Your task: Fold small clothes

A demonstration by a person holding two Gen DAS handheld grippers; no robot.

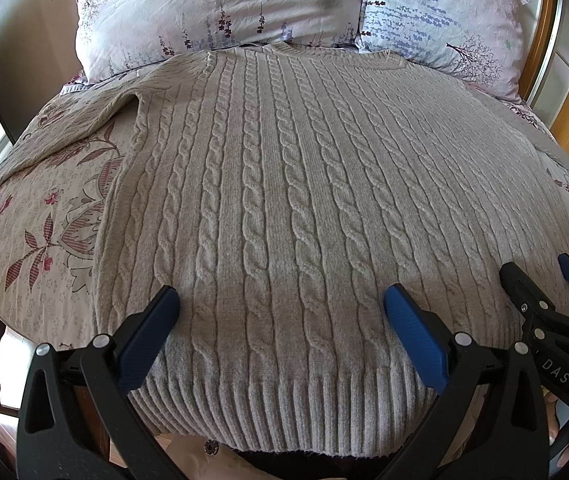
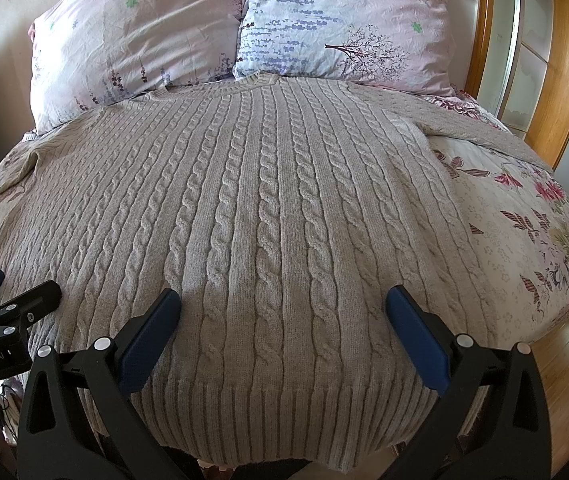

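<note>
Beige cable-knit sweater flat on bed, long axis hem-to-collar: collar toward pillows, ribbed hem nearest cameras. Left gripper, right gripper over hem, fingers spread wide, gripping nothing.

Sweater hem: my left view's six o'clock edge cuts it off.
Sleeve: runs off at two o'clock, cuff unseen.
My right gripper: partly cropped at three o'clock.

Daylit bedroom with a made bed

A floral-print quilted bedspread covers the bed, two pale lavender-print pillows sit at its head, beside a curved honey-coloured wooden frame and glossy wooden plank floor.
</note>
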